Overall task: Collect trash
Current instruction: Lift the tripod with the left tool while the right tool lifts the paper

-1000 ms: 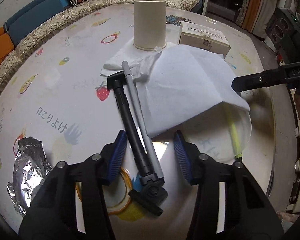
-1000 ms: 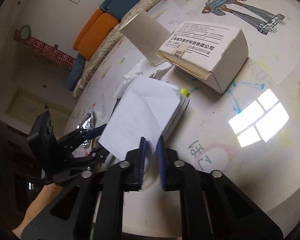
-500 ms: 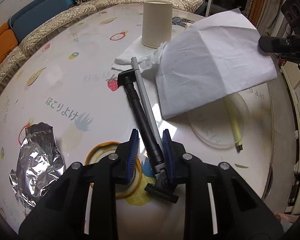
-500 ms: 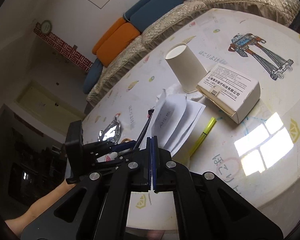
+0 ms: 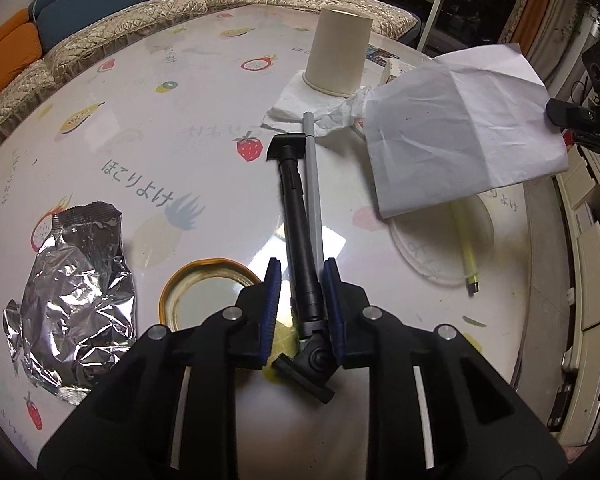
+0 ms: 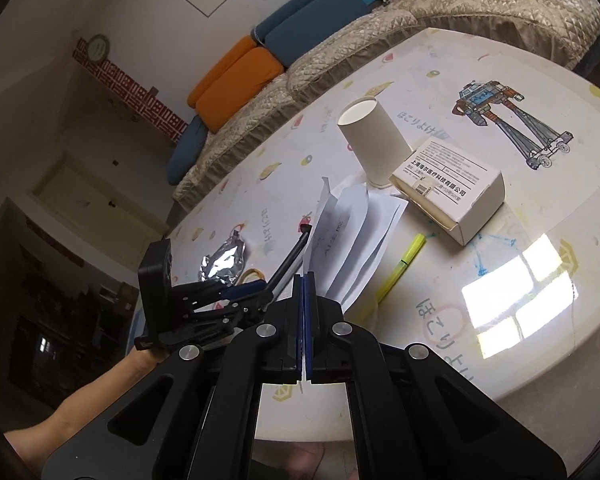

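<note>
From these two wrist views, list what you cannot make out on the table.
- White box: left wrist view, almost wholly hidden behind the paper cup and the lifted paper sheet.
- Yellow highlighter: left wrist view, its upper end is covered by the sheet.
- Paper's writing: right wrist view, too small and foreshortened to read.
- Gray pen: left wrist view, its lower end is hidden behind the black rod and left gripper.

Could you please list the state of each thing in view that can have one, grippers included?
left gripper: jaws have just been closing, pads on the black rod
right gripper: shut on the paper sheet
black rod: lying on the table
paper sheet: lifted, creased
paper cup: upside down, on a tissue
white box: end flap open
foil wrapper: crumpled, flat on the table
</note>
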### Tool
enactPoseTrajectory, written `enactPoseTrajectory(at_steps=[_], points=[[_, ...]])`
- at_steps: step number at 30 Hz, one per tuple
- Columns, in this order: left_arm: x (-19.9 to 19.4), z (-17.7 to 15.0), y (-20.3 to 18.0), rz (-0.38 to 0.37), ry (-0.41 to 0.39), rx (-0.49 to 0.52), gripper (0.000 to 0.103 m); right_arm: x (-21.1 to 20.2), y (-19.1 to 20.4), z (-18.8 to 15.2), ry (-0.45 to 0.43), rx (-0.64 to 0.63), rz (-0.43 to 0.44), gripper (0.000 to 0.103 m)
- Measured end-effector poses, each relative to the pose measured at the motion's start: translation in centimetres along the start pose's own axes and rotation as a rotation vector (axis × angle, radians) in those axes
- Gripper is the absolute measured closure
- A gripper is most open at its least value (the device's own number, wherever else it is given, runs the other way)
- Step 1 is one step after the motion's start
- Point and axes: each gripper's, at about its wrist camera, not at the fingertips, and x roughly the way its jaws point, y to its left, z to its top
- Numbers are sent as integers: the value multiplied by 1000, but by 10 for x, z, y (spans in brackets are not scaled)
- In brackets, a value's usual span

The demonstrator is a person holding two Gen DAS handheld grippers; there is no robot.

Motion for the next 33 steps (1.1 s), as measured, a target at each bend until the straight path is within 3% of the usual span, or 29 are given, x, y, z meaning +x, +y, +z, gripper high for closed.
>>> enactPoseTrajectory(at_steps=[5, 10, 14, 18, 20, 23, 29, 33], points=[[-1, 2, 11, -23, -19, -64, 77, 2, -3, -1, 1, 4, 2, 102], [2, 5, 13, 13, -18, -59, 74, 3, -6, -1, -1, 8, 8, 102], [8, 8, 7, 55, 5, -6, 77, 4, -9, -3, 1, 16, 13, 102], [12, 10, -7, 144, 32, 89, 84, 6, -10, -6, 6, 18, 9, 102], [13, 11, -12, 141, 46, 115, 92, 8, -11, -7, 11, 15, 2, 102], [14, 12, -20, 177, 48, 172, 92, 9, -11, -7, 7, 14, -7, 102], [-4, 18, -9, 133, 3, 95, 92, 1, 0, -2, -7, -5, 4, 102], [-25, 22, -15, 143, -23, 112, 92, -13, 11, 1, -29, -17, 22, 102]])
